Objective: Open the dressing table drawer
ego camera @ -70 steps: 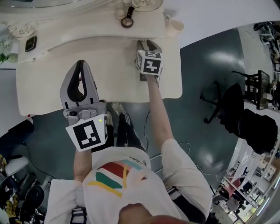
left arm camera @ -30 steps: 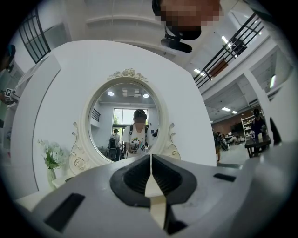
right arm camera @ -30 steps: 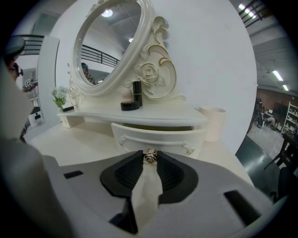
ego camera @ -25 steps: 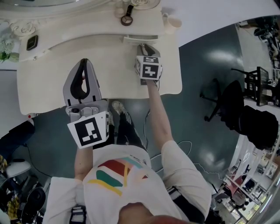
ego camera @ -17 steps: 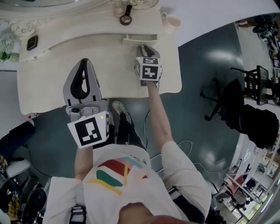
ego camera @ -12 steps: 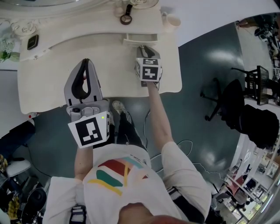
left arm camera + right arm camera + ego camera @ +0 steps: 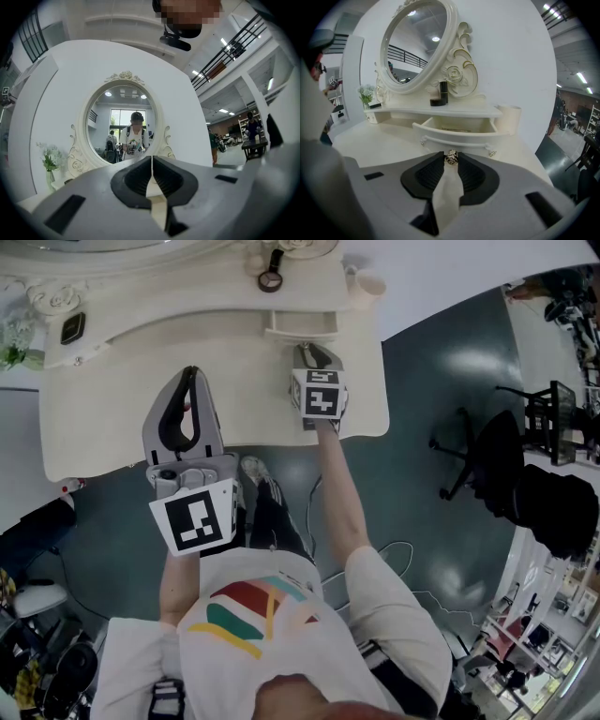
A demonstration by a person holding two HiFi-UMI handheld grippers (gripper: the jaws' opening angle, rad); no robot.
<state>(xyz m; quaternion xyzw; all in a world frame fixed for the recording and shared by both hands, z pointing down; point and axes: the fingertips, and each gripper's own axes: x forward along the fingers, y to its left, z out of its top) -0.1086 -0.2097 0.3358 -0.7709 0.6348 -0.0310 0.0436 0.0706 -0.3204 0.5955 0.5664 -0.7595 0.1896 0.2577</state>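
The cream curved-front drawer (image 7: 457, 127) stands partly out from under the dressing table's low shelf (image 7: 459, 112), and the right gripper (image 7: 450, 160) is clenched on its small rose-shaped metal knob (image 7: 450, 157). A black bottle (image 7: 443, 90) stands on the shelf above, with a white cup (image 7: 509, 117) just to its right. The left gripper (image 7: 152, 161) hovers over the cream tabletop (image 7: 103, 399), jaws together, empty.

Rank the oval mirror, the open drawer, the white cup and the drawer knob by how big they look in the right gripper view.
1. oval mirror
2. open drawer
3. white cup
4. drawer knob, smallest even though it is nearest the camera
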